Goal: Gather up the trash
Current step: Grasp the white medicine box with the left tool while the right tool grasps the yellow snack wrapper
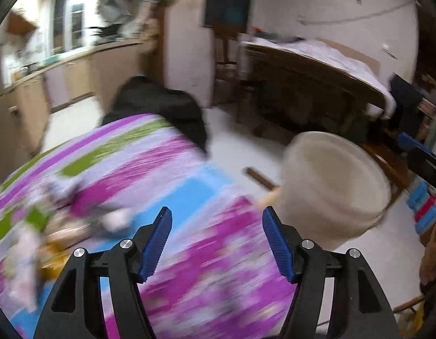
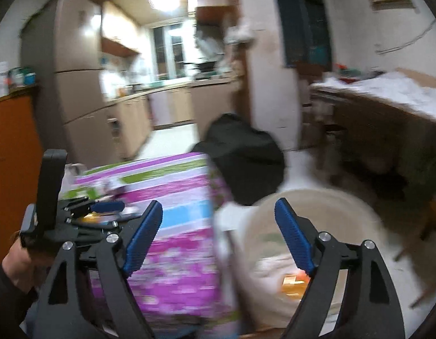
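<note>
Both claws, the left gripper [image 1: 217, 240] and the right gripper [image 2: 218, 236], are open and hold nothing; the trash [image 1: 57, 226] lies blurry on the striped table [image 1: 189, 186], probably light, soft wrappers; pinch one gently by its middle; the bin [image 2: 254, 226] waits beside.

Left gripper [image 1: 217, 240]: blue ribbed pads stand apart, nothing between them. It hangs over a table covered with a striped cloth [image 1: 161, 175] in purple, magenta, green and blue; the cloth is heavily blurred. Small litter [image 1: 48, 226] lies on the cloth at the left, items not identifiable. A dark garment [image 1: 161, 107] is draped at the table's far edge. A cream plastic bin [image 1: 333, 192] stands just beside the table, to the right. A blue-tipped gripper part [image 1: 415, 147] enters at the right edge. Background: kitchen counter [image 1: 76, 56], wooden sideboard [image 1: 302, 84] under white cloth.
</note>
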Motion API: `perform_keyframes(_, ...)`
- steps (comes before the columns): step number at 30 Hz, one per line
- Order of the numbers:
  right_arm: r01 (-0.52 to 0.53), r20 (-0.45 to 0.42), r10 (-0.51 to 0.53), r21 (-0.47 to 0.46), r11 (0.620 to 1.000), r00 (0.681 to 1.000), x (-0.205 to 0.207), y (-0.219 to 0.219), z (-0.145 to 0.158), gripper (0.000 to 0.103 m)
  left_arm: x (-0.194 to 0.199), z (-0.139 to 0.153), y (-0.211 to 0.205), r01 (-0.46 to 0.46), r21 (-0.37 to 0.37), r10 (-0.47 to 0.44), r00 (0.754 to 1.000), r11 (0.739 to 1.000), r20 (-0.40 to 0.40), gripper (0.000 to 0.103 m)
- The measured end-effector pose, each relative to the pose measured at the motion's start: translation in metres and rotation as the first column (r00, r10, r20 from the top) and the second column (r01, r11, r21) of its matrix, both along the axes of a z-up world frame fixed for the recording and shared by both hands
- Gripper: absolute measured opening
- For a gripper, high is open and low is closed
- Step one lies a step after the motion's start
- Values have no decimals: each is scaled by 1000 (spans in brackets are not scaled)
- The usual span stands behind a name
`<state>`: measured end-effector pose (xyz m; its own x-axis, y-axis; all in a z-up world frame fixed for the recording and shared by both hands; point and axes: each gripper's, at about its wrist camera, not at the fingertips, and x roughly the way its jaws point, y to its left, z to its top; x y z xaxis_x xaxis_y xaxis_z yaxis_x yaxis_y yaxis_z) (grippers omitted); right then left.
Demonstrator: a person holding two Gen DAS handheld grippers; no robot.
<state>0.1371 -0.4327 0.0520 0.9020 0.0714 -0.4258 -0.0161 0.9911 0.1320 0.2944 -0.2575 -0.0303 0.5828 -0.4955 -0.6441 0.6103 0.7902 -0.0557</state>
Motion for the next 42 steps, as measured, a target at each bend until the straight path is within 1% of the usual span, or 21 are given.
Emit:
perform_keyframes(1, -36, -8, 36, 15, 999, 999, 5, 13, -4, 79, 2, -1, 34, -52, 26, 51, 998, 998, 30, 71)
perform_keyframes(3, -101, -29, 102, 38, 994, 994, 16, 41, -14, 80, 9, -4, 85, -142, 66, 138, 988, 988, 63, 74)
perform_keyframes(5, -154, -49, 156, 45, 987, 987, 28, 67, -21, 80, 19, -9, 140, -248, 95, 240, 967, 964, 88, 74)
perform_keyframes(7, -209, -68, 212, 51, 977, 975, 38, 96, -28, 80, 24, -16, 183, -306, 120, 294, 949, 944, 112, 77)
perform_keyframes(8, -241, -81, 245, 62, 969, 966, 44, 114, -31, 80, 28, -19, 197, -310, 126, 298, 949, 942, 108, 78)
perform_keyframes(10, -272, -98, 278, 72, 960, 956, 50, 129, -37, 80, 31, -28, 222, -318, 144, 305, 947, 937, 105, 79)
perform_keyframes(13, -303, -140, 312, 85, 949, 940, 62, 147, -46, 80, 39, -41, 237, -246, 135, 242, 969, 960, 46, 83)
perform_keyframes(16, -308, -172, 318, 86, 948, 932, 68, 157, -53, 80, 48, -55, 238, -223, 170, 222, 975, 960, 24, 83)
perform_keyframes(21, -324, -201, 331, 68, 944, 922, 75, 170, -61, 80, 65, -74, 227, -183, 195, 189, 982, 964, -9, 82)
perform_keyframes(22, -327, -202, 333, 63, 943, 921, 75, 170, -63, 80, 66, -78, 222, -179, 197, 186, 982, 964, -18, 79)
perform_keyframes(24, -340, -204, 345, 60, 938, 916, 78, 173, -64, 80, 71, -83, 221, -192, 203, 201, 979, 960, -24, 68)
perform_keyframes(25, -349, -205, 354, 57, 935, 913, 79, 175, -65, 80, 73, -84, 224, -207, 191, 217, 976, 959, -34, 58)
perform_keyframes(26, -363, -207, 365, 49, 930, 908, 81, 179, -65, 80, 74, -84, 228, -212, 176, 223, 974, 961, -45, 56)
perform_keyframes(27, -375, -210, 375, 41, 926, 903, 82, 182, -66, 80, 75, -83, 233, -214, 144, 225, 972, 966, -64, 55)
perform_keyframes(28, -388, -215, 386, 32, 921, 897, 85, 186, -66, 80, 75, -82, 236, -215, 134, 226, 971, 967, -73, 54)
perform_keyframes(31, -430, -225, 422, 17, 903, 878, 101, 197, -70, 80, 68, -84, 243, -225, 129, 236, 968, 966, -83, 52)
perform_keyframes(35, -510, -253, 485, -43, 859, 837, 128, 224, -73, 80, 46, -77, 262, -272, 75, 278, 956, 959, -89, 51)
perform_keyframes(37, -548, -287, 508, -77, 833, 812, 149, 241, -78, 79, 35, -72, 275, -311, 41, 313, 945, 950, -94, 51)
perform_keyframes(39, -575, -330, 514, -120, 809, 792, 171, 259, -86, 74, 27, -69, 284, -340, 19, 340, 935, 940, -101, 51)
perform_keyframes(41, -601, -391, 515, -137, 788, 763, 193, 274, -97, 63, 20, -66, 293, -364, 1, 362, 926, 931, -108, 51)
perform_keyframes(42, -602, -416, 503, -150, 784, 758, 201, 279, -102, 60, 18, -66, 296, -373, -4, 370, 922, 928, -110, 51)
